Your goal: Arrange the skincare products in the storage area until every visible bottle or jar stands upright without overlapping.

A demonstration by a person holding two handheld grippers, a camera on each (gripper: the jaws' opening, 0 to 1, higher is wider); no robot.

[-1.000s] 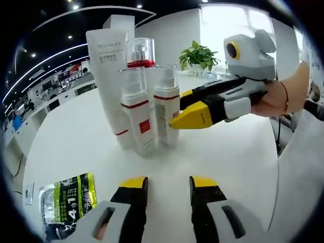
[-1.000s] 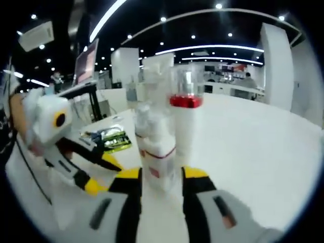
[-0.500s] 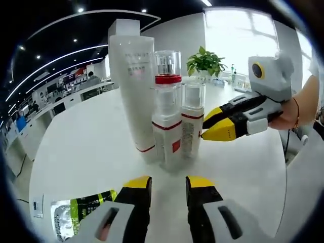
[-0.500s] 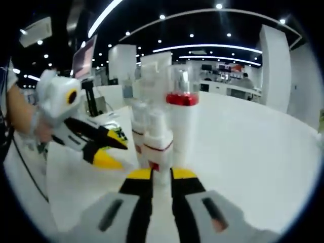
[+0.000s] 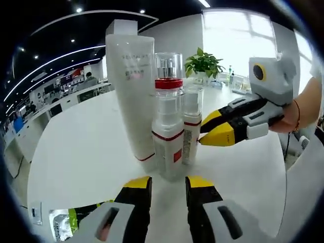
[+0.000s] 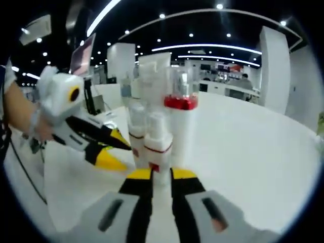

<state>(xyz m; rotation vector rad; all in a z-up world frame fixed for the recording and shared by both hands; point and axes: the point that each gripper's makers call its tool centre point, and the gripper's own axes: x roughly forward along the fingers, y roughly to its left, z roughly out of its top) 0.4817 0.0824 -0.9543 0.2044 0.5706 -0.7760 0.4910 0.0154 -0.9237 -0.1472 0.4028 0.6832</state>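
Observation:
Several skincare products stand upright in a tight cluster on the white table [image 5: 76, 152]. They are a tall white tube [image 5: 129, 91], a red-collared bottle with a clear cap [image 5: 168, 76], a pump bottle with a red band [image 5: 169, 147] and a second pump bottle [image 5: 191, 129]. My left gripper [image 5: 162, 190] is open just short of the red-band bottle, with nothing between its jaws. My right gripper [image 5: 201, 135] comes in from the right, its tips at the second pump bottle's side. In the right gripper view, my right gripper [image 6: 162, 174] is shut just before the nearest pump bottle [image 6: 158, 147]. The left gripper [image 6: 119, 154] points in from the left.
A green and black sachet [image 5: 71, 223] lies flat on the table near my left gripper. A potted plant [image 5: 202, 63] stands at the far edge. A hand [image 5: 298, 109] holds the right gripper. Office desks and screens sit far behind.
My right gripper's jaws went from wide around the pump bottle to shut and drew back a little. My left gripper moved closer to the cluster, so the bottles look larger.

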